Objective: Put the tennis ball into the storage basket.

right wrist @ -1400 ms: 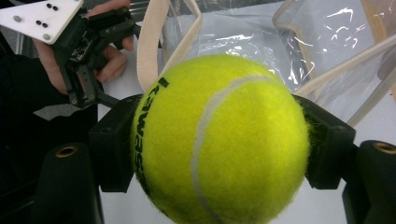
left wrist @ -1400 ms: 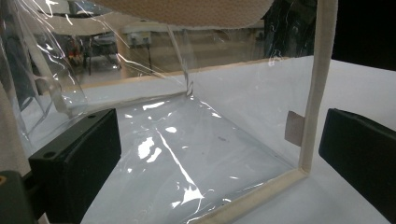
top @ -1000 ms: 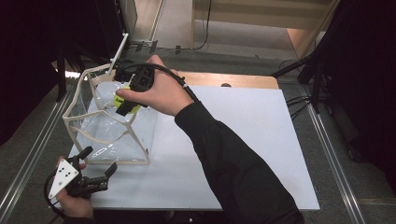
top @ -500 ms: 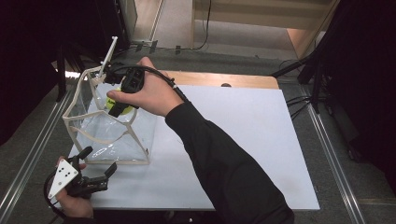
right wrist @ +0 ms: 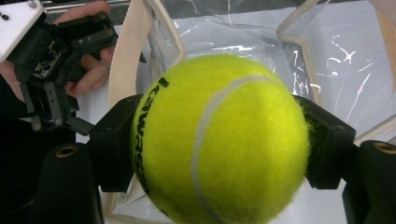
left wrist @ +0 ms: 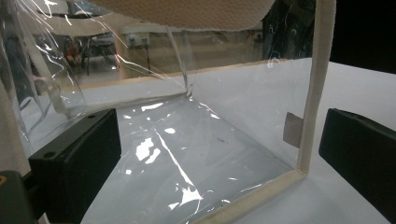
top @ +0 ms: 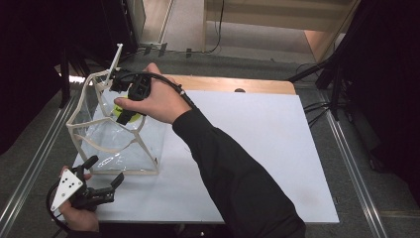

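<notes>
Over the open top of the clear plastic bag (top: 116, 139), the right gripper (top: 126, 111) points down with its two black jaws clamped on a yellow-green tennis ball (right wrist: 219, 140), one pad pressed against each side of it. In the right gripper view the ball carries black lettering along its left side and a pale curved seam across its front, and behind it lie the bag's glossy plastic floor and its cream fabric edging. In the high view a patch of the tennis ball (top: 119, 110) shows under the person's right hand (top: 153, 101), just inside the bag's upper rim, above the bag's floor and not touching it. A black cable loops over that hand toward the dark sleeve (top: 233, 173).

The bag stands upright on the white table top (top: 257, 144), at its left side, with a cream strap (top: 115, 58) rising from its far corner.

Just beside the bag's near bottom corner, the left gripper (top: 106, 179) lies low over the table with its jaws spread wide and nothing between them. The left gripper view looks along those jaws at the bag's transparent near wall (left wrist: 187, 140); the cream corner seam (left wrist: 317, 84) stands between the two pads without touching either. The left hand (top: 79, 215) holds that gripper at the table's near edge, the grey three-cornered plate on top.
</notes>
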`<state>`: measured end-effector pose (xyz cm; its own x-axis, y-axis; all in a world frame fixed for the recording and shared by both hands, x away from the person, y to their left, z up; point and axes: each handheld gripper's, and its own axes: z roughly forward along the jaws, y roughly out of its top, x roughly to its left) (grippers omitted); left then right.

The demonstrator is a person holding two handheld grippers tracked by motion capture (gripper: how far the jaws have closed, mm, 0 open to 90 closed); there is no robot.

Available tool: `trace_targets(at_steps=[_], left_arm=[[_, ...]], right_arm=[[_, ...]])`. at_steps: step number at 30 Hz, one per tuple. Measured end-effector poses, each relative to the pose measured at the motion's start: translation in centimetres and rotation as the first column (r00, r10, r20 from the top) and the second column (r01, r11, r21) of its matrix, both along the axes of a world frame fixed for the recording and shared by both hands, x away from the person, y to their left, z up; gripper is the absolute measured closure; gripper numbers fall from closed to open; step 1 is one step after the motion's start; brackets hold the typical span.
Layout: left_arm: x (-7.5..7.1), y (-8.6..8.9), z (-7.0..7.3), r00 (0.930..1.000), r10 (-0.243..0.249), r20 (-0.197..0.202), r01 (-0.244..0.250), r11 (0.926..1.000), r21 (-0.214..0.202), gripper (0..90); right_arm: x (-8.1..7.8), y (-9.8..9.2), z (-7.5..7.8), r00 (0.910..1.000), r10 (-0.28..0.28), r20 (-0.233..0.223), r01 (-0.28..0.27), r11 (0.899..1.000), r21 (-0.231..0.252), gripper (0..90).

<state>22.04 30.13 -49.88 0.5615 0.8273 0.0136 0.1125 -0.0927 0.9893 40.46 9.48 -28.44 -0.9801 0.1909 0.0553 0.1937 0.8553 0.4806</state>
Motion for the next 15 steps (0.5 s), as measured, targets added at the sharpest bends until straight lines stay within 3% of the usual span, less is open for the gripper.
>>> trace_targets(at_steps=[10,15], left_arm=[[0.0,0.0,0.0,1.0000,0.000,-0.001,0.000,1.0000,-0.002,0.0],[0.0,0.0,0.0,1.0000,-0.002,-0.001,0.002,1.0000,-0.001,0.0]], right_arm=[[0.1,0.0,-0.9,1.0000,0.000,-0.002,0.000,1.000,-0.029,24.4],[0.1,-0.3,-1.3,0.9997,0.016,0.020,-0.015,0.998,-0.065,24.2]])
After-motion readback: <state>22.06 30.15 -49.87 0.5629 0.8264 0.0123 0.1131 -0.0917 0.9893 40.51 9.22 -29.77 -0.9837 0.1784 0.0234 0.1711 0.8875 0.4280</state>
